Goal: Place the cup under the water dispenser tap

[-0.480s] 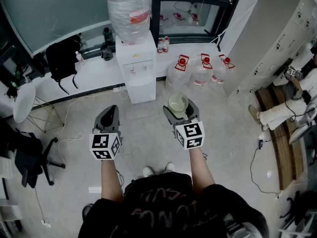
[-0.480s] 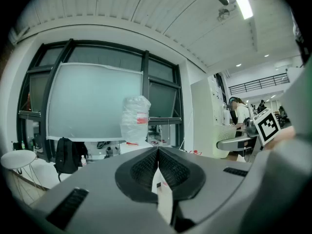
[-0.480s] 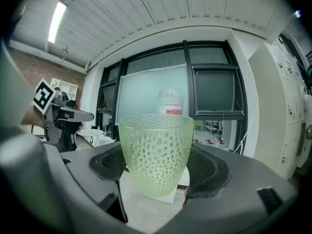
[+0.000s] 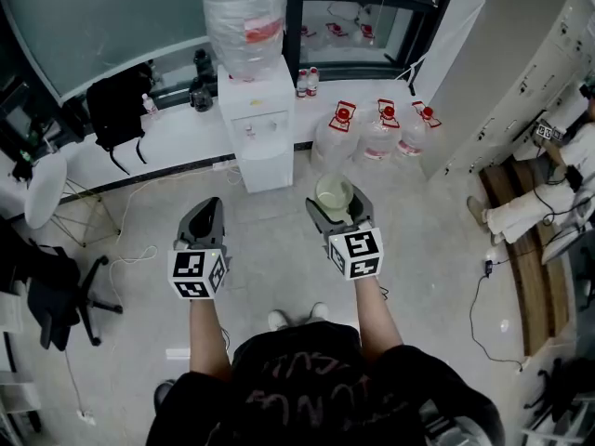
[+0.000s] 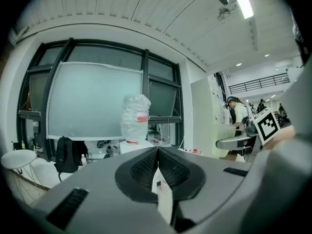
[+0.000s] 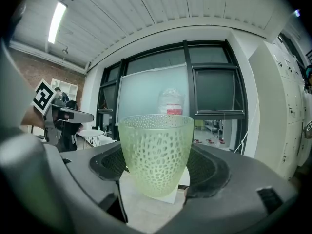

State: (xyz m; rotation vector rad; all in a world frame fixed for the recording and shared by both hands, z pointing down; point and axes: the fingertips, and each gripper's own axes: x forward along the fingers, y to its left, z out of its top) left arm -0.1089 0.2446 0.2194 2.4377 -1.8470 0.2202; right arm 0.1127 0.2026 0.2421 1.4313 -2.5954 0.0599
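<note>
A pale green textured cup (image 6: pixel 156 150) stands upright between the jaws of my right gripper (image 6: pixel 157 167), which is shut on it; from the head it shows as the cup (image 4: pixel 334 194) in the right gripper (image 4: pixel 339 210) above the floor. The white water dispenser (image 4: pixel 255 124), with a clear bottle (image 4: pixel 245 17) on top, stands ahead against the window ledge, some way off. In the right gripper view the bottle (image 6: pixel 170 104) peeks over the cup's rim. My left gripper (image 4: pixel 202 221) is level beside the right, shut with nothing between its jaws; the left gripper (image 5: pixel 158 169) faces the dispenser bottle (image 5: pixel 134 118).
Three full water bottles (image 4: pixel 376 130) stand on the floor right of the dispenser. A black backpack (image 4: pixel 118 110) lies on the ledge at left, with office chairs (image 4: pixel 56 286) below it. A person (image 4: pixel 548 189) sits on a bench at the right edge.
</note>
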